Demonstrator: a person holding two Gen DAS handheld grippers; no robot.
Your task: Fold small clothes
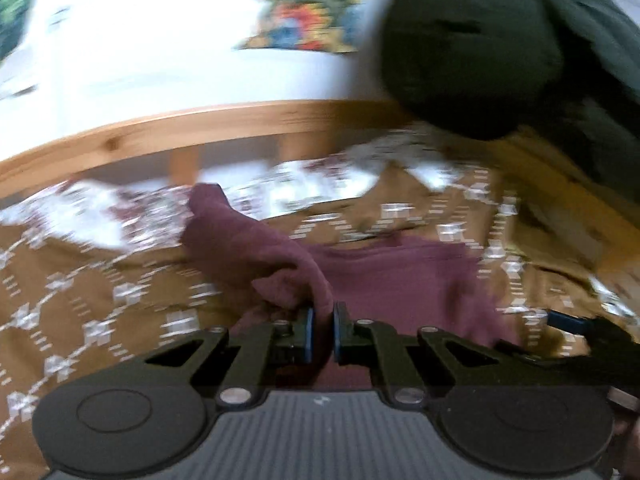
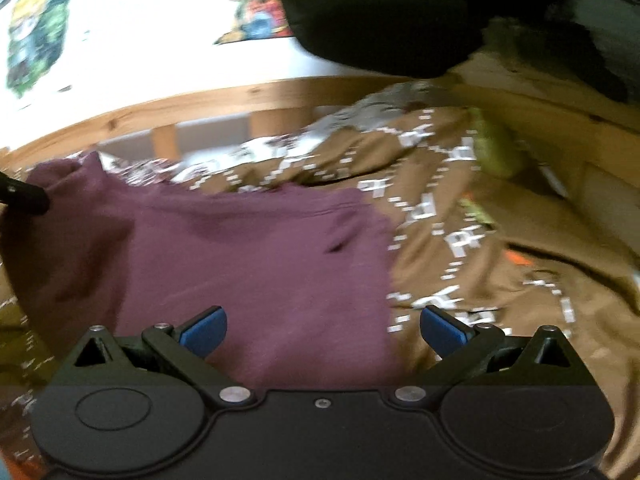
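A maroon garment (image 1: 400, 276) (image 2: 248, 248) lies spread on a brown patterned bedspread (image 1: 100, 280). My left gripper (image 1: 323, 314) is shut on a raised fold at the garment's left edge, and the cloth hangs up from its blue pads in a peak. In the right wrist view a black finger of the left gripper (image 2: 24, 196) shows at that lifted corner. My right gripper (image 2: 324, 318) stands wide open just above the garment's near right part, with nothing pinched between its pads. Both views are blurred by motion.
A wooden bed rail (image 1: 160, 128) runs behind the bedspread, with a white wall and a colourful picture (image 1: 312, 20) beyond it. A dark bulky cloth mass (image 1: 472, 48) hangs at the upper right. A yellow-green item (image 2: 496, 148) lies at the bedspread's far right.
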